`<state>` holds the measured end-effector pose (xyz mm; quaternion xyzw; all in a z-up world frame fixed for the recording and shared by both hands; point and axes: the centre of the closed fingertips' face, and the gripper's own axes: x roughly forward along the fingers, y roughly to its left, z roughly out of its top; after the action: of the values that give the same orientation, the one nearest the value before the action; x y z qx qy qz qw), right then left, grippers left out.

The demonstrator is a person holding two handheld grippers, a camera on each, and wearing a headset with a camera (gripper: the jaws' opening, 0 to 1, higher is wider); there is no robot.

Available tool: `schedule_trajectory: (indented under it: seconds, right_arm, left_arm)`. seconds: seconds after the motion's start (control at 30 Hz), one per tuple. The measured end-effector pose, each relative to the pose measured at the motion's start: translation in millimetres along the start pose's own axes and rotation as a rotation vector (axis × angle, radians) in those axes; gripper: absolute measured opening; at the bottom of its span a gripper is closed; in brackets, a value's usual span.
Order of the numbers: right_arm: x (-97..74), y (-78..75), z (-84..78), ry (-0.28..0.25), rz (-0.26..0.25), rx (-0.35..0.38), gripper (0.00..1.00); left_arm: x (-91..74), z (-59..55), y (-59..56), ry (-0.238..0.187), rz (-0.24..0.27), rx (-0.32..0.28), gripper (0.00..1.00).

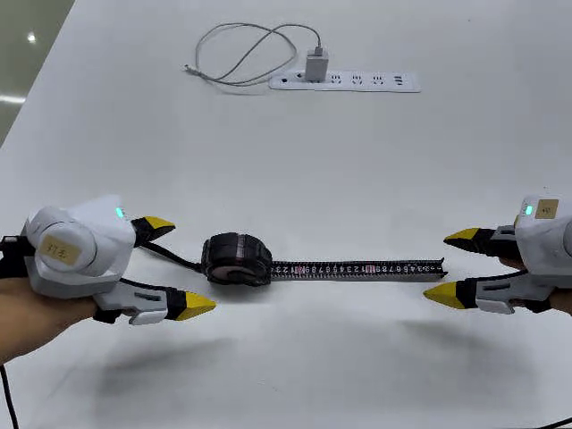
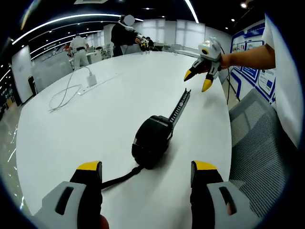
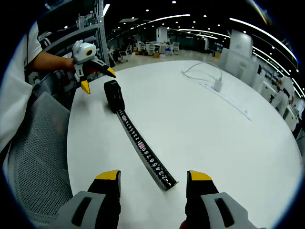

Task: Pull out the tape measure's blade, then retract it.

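A black tape measure case [image 1: 236,259] lies on the white table [image 1: 295,161], its blade [image 1: 357,269] pulled out to the right and flat on the surface. My left gripper [image 1: 184,264] stands open just left of the case, with the case's wrist strap [image 1: 168,256] between its yellow tips. In the left gripper view the case [image 2: 152,139] lies a little beyond the open jaws. My right gripper [image 1: 454,264] is open at the blade's free end [image 1: 440,266], touching nothing. The right gripper view shows the blade [image 3: 143,145] ending between the jaws, with its tip [image 3: 169,185] just ahead.
A white power strip [image 1: 349,81] with a plugged charger [image 1: 316,64] and a looped grey cable [image 1: 241,54] lies at the far side of the table. A mesh chair [image 3: 38,157] stands by the table edge. People stand far off in the room.
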<state>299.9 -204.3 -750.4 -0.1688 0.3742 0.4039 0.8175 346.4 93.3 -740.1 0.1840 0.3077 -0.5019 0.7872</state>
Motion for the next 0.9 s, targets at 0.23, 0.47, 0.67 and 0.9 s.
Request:
schedule_trajectory:
  seconds: [0.23,0.47,0.67,0.9]
  right_arm:
    - [-9.7,7.0,-0.9,-0.026,-0.036,0.021,0.6]
    - [-21.0,14.0,-0.6,-0.061,-0.084,0.042,0.63]
    - [-28.5,22.3,-1.7,-0.087,-0.108,0.066,0.67]
    - [-33.6,28.1,-3.4,-0.111,-0.14,0.081,0.73]
  left_arm:
    - [-14.9,-3.4,-0.7,-0.031,0.039,-0.038,0.76]
    - [-31.3,-10.4,0.1,-0.061,0.093,-0.074,0.79]
    - [-44.9,-14.8,-1.8,-0.088,0.134,-0.101,0.81]
    - [-52.7,-23.3,-8.2,-0.107,0.152,-0.122,0.82]
